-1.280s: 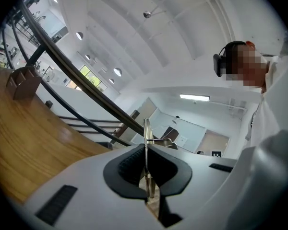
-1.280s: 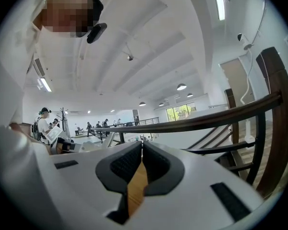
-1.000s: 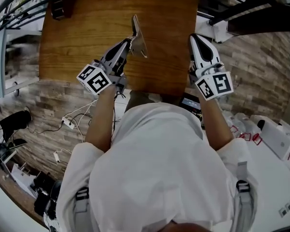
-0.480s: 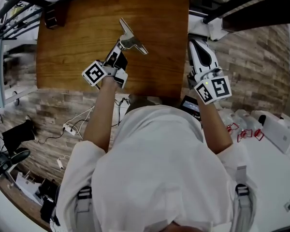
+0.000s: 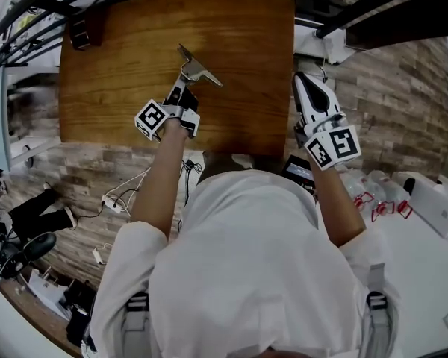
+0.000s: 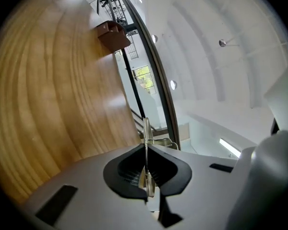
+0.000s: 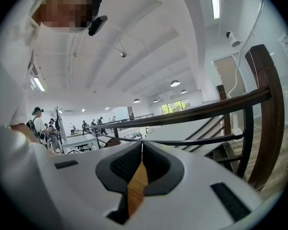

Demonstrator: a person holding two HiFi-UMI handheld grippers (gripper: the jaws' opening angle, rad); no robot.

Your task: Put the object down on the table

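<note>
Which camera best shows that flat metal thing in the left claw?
The head view: the metal tool shows its broad side over the wooden table, clamped in the left claw. The left gripper view catches only its thin edge. The right gripper view misses it.

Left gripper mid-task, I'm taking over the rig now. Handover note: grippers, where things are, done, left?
Left gripper: shut on the flat metal piece, rolled onto its side, piece edge-on between the pads.
Right gripper: jaws together, empty, at the right edge of the table.
Metal piece: over the middle of the wooden table; whether it touches the top can't be told.
Done: piece gripped and brought over the table.
Left: set it flat on the table, open the left jaws, back away.
</note>
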